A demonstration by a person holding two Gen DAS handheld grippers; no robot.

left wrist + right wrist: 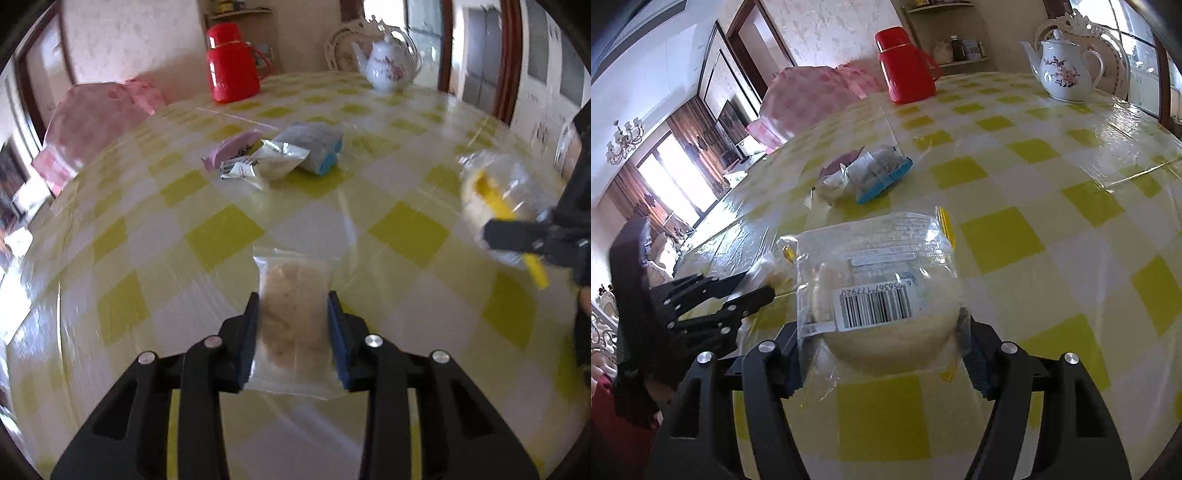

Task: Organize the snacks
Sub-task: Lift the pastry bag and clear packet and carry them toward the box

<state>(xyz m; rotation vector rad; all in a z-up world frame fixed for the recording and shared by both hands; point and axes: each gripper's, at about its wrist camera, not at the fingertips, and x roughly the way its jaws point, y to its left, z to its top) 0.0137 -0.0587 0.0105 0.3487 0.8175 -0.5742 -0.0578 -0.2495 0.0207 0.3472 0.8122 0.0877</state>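
On the checked tabletop (221, 236), left claw (291, 321) was clamped on a clear cracker bag (293, 295), pads on both long sides, the bag sticking out forward between the fingers. Can't tell if the bag was touching the cloth or just above it.

Right claw (882, 354) was gripping a clear bun pack (879, 284), barcode label facing the camera, fingers pressed on either side of the round bun. In the left view the same pack (495, 199) showed at the right edge, blurred, yellow stripe visible, held off the tabletop. In the right view the left claw (738, 295) sat just beside the pack, on its left.

Mid-tabletop, a small snack pile (273, 151): a pink packet (232, 147), a white wrapper (266, 162) and a grey-and-blue pack (314, 147), touching and partly overlapping. Pile was well apart from both claws.

Far edge: red flask (232, 62) and floral teapot (388, 66), both upright, well apart from each other. Pink-covered chair (96, 125) beside the tabletop on the left.
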